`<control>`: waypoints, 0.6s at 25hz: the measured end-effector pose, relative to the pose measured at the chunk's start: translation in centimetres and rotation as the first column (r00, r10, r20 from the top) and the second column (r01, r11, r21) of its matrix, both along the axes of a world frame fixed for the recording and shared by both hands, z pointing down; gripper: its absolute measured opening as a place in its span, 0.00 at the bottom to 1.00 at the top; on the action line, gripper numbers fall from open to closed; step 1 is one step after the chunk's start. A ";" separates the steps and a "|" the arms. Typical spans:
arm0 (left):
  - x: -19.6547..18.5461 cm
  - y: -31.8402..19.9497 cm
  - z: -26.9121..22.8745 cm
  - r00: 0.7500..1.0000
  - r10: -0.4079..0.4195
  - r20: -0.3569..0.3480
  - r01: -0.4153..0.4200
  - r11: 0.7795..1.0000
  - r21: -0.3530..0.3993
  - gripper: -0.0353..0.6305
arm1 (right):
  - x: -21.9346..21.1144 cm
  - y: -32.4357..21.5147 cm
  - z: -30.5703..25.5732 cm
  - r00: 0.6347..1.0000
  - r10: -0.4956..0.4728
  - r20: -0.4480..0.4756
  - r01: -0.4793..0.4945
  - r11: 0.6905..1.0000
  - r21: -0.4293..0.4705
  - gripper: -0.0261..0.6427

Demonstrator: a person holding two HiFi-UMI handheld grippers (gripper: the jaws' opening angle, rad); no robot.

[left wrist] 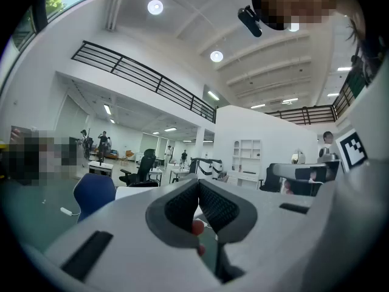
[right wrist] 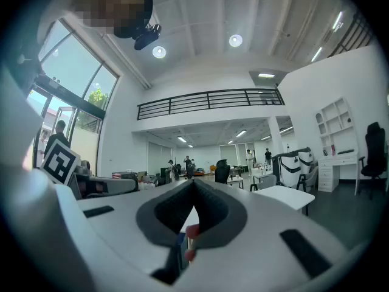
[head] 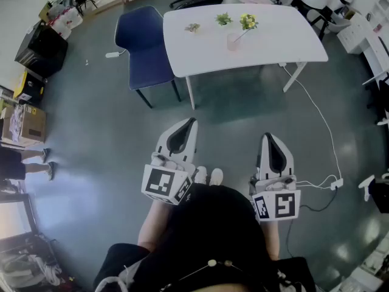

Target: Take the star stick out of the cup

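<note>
You have not begun: your left gripper (head: 190,122) and right gripper (head: 268,137) both hang with jaws pressed together on nothing, well apart from the white rounded table (head: 273,38), where the yellow-topped star stick (head: 247,22) stands in the pale pink translucent cup (head: 234,42).

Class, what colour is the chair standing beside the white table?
Dark blue. The chair shows best in the head view, at the left end of the table.
</note>
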State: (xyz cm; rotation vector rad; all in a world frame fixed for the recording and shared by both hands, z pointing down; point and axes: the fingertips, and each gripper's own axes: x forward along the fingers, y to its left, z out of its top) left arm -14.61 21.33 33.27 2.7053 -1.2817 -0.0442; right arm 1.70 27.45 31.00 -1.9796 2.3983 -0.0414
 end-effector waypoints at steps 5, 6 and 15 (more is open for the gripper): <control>0.1 0.2 -0.1 1.000 0.001 -0.003 -0.001 1.000 0.006 0.06 | 0.3 0.0 0.1 1.000 0.005 0.007 -0.005 1.000 -0.001 0.04; 0.1 0.3 0.0 1.000 0.001 -0.003 -0.001 1.000 0.004 0.06 | 0.3 0.0 0.1 1.000 0.005 0.008 -0.005 1.000 -0.001 0.04; 0.3 0.4 0.0 1.000 -0.002 0.002 0.002 1.000 -0.004 0.06 | 0.9 0.1 0.0 0.999 0.010 0.034 -0.010 1.000 0.000 0.04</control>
